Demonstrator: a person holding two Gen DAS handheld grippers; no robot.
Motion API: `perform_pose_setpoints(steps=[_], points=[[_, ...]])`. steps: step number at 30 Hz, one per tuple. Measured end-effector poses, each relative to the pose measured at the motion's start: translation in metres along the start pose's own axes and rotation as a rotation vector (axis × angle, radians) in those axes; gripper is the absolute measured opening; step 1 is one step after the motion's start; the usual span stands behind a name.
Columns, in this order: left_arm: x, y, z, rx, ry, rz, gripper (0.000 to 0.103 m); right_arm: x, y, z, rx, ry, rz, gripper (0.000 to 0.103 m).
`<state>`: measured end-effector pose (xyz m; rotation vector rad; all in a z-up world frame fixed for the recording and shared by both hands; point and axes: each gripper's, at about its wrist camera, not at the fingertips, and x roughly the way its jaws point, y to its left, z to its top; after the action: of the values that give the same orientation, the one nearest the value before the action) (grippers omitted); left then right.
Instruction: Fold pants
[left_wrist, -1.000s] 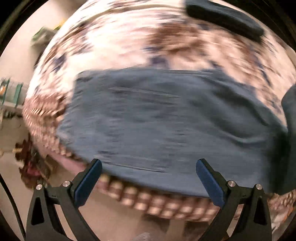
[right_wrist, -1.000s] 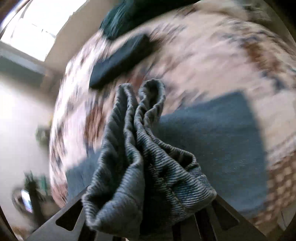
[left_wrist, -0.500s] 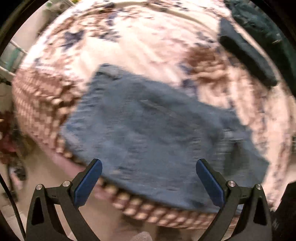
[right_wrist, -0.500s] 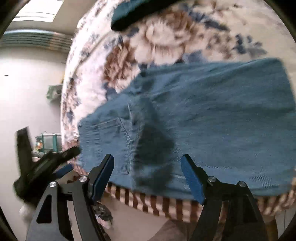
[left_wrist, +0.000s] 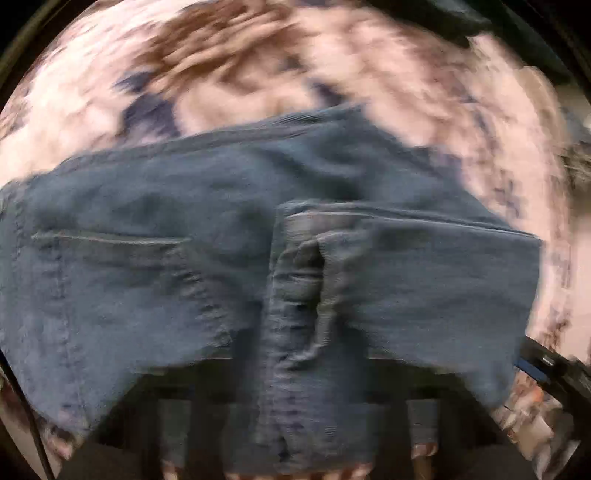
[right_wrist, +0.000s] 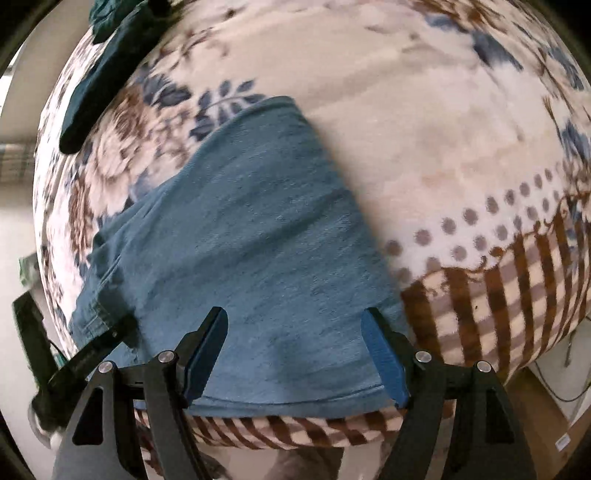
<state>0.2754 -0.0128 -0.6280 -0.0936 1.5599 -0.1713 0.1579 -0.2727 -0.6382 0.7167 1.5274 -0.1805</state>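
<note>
A floral blanket (right_wrist: 424, 122) with a brown checked border covers the bed, and the blue jeans (right_wrist: 258, 240) lie on it close to the near edge, already doubled into a broad panel.

The right gripper (right_wrist: 295, 354) stands with its jaws wide apart and nothing between them; the blue pads hover just above the near hem of the denim, not touching it. From these fingers the panel runs away and to the left, its long axis slanting toward the far side of the bed.

The left gripper (right_wrist: 92, 350) shows in the right wrist view at the panel's left end, by the bunched waistband. Its jaws have just been closing, and in the blurred left wrist view a thick ridge of denim fills the place where the fingers should be, so they appear clamped on that fold, though the pads themselves are hidden.

The left hand thus has the waistband end and the right sits over the near edge; the next fold probably carries one end along that long axis. A dark garment (right_wrist: 99, 77) lies well apart at the far corner.
</note>
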Motion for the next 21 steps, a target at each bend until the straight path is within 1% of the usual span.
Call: perform_pose_setpoints(steps=[1, 2, 3, 4, 6, 7, 9, 11, 12, 13, 14, 15, 16, 17, 18, 19, 21], points=[[-0.008, -0.001, -0.002, 0.006, -0.023, 0.006, 0.012, 0.000, -0.001, 0.001, -0.003, 0.000, -0.005, 0.077], [-0.013, -0.002, -0.005, 0.018, -0.034, 0.012, 0.011, 0.001, -0.002, 0.002, -0.010, -0.002, -0.012, 0.077], [-0.022, -0.002, -0.009, 0.031, -0.063, 0.022, 0.011, 0.004, -0.001, 0.001, -0.020, -0.001, -0.019, 0.077], [-0.025, -0.001, -0.012, 0.033, -0.068, 0.022, 0.011, 0.006, 0.002, 0.000, -0.028, 0.004, -0.026, 0.077], [-0.019, 0.003, -0.016, 0.025, -0.045, 0.047, 0.011, 0.010, 0.010, -0.001, -0.049, 0.021, -0.051, 0.077], [-0.011, 0.007, -0.016, 0.007, -0.023, 0.053, 0.011, 0.016, 0.023, -0.001, -0.062, 0.025, -0.071, 0.077], [-0.006, 0.011, -0.015, -0.023, -0.016, 0.047, 0.014, 0.017, 0.032, -0.004, -0.105, 0.046, -0.129, 0.077], [-0.008, 0.012, -0.013, -0.031, -0.001, 0.049, 0.017, 0.020, 0.039, -0.010, -0.157, 0.073, -0.193, 0.077], [-0.013, 0.014, -0.013, -0.053, 0.011, 0.048, 0.020, 0.024, 0.041, -0.016, -0.192, 0.091, -0.253, 0.077], [-0.019, 0.017, -0.014, -0.080, 0.010, 0.034, 0.029, 0.027, 0.039, -0.020, -0.210, 0.109, -0.300, 0.077], [-0.026, 0.021, -0.017, -0.113, 0.010, 0.030, 0.035, 0.033, 0.034, -0.025, -0.222, 0.136, -0.346, 0.077], [-0.029, 0.024, -0.022, -0.124, 0.028, 0.021, 0.049, 0.037, 0.025, -0.029, -0.204, 0.163, -0.335, 0.078], [-0.028, 0.026, -0.027, -0.122, 0.054, 0.007, 0.059, 0.037, 0.018, -0.030, -0.172, 0.172, -0.307, 0.080], [-0.025, 0.029, -0.034, -0.121, 0.093, -0.008, 0.059, 0.037, 0.011, -0.030, -0.135, 0.179, -0.282, 0.082], [-0.024, 0.031, -0.039, -0.128, 0.111, -0.016, 0.059, 0.036, 0.003, -0.029, -0.102, 0.190, -0.269, 0.084], [-0.021, 0.034, -0.047, -0.139, 0.127, -0.044, 0.059, 0.035, -0.001, -0.028, -0.084, 0.199, -0.260, 0.084], [-0.014, 0.036, -0.058, -0.132, 0.143, -0.049, 0.059, 0.034, -0.006, -0.024, -0.051, 0.216, -0.256, 0.084]])
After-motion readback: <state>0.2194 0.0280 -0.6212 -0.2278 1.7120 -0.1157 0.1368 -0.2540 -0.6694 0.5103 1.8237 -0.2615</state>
